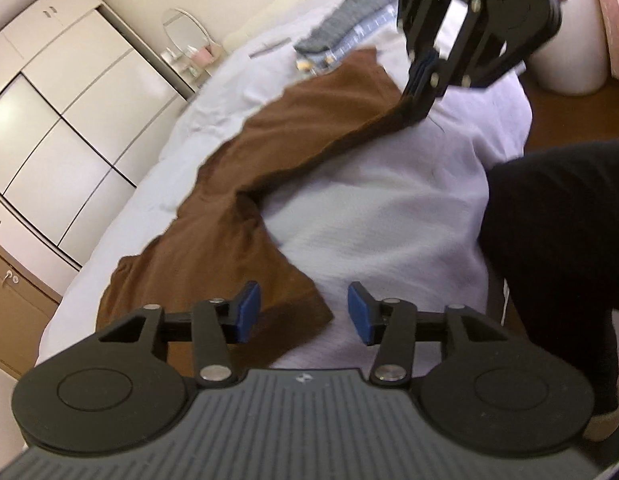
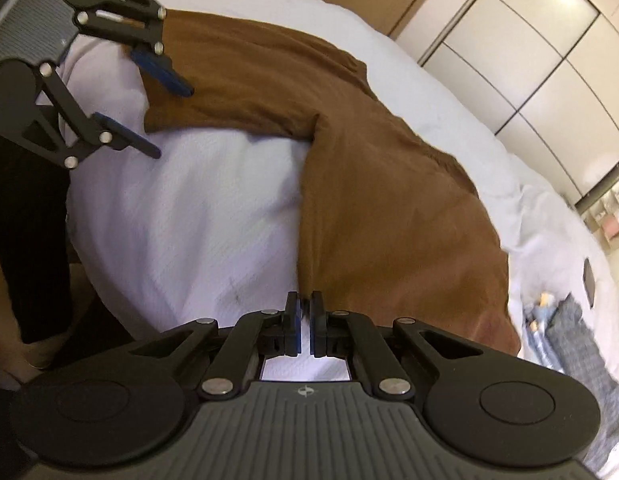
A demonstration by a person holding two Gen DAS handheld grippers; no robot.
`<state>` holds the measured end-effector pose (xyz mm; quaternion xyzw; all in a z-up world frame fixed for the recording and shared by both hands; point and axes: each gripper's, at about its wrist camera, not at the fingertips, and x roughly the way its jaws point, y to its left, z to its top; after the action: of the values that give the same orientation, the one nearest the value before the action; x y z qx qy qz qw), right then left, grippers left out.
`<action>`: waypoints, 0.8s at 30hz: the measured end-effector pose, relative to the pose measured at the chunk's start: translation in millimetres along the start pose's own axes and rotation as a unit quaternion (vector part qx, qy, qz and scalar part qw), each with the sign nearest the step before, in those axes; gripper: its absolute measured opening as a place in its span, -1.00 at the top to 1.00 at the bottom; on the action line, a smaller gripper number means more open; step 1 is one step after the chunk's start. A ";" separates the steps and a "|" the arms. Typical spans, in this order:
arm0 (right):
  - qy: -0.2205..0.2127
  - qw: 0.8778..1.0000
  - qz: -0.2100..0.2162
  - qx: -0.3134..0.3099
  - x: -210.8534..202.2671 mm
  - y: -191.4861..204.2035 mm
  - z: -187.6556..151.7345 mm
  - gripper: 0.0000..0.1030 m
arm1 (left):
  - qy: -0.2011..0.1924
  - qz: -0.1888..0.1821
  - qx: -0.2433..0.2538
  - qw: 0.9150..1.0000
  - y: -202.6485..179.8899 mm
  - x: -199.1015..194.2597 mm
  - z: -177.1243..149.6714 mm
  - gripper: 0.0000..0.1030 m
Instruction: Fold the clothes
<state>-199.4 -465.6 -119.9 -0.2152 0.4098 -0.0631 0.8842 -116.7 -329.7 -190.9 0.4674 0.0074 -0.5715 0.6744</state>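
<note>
Brown garment (image 1: 237,184) spread crookedly across the white bed (image 1: 389,216), long axis running from the hem corner under the left tongs (image 1: 303,312) diagonally away toward the right tongs (image 1: 419,92) at the far end. Bent partway along, with a crease where the cloth turns.

Right tongs clenched on the garment's far edge: seen in the left wrist view with cloth rising in a taut ridge into the fingers, and in the right wrist view (image 2: 305,330) with pads nearly together and brown cloth running straight up to them (the actual pinch sits right at the pads and is hard to make out).

Left tongs released, pads wide apart, hovering just above the near corner of the hem, holding nothing. In the right wrist view the same tongs (image 2: 157,104) straddling the garment's edge, one blue pad over the cloth, the other over bare bedding.

Judged as the step in hand: taking a second corner so the piece can be lifted and squared. Left tongs clearly the nearer to the free corner; cloth lying slightly to their left, so likely a small shift that way before closing.

Folded grey and blue clothes (image 1: 349,28) stacked farther up the bed, well apart from the garment's near end.
</note>
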 end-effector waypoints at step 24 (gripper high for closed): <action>-0.075 0.851 0.030 0.518 73.5 -223.9 -122.0 0.85 | -0.028 -0.026 -0.047 0.998 29.8 -20.9 23.5 0.77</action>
<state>-228.4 -728.3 -144.1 0.2825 0.2562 -0.2233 0.8971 -113.0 -331.5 -147.7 0.4181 0.0275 -0.6008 0.6808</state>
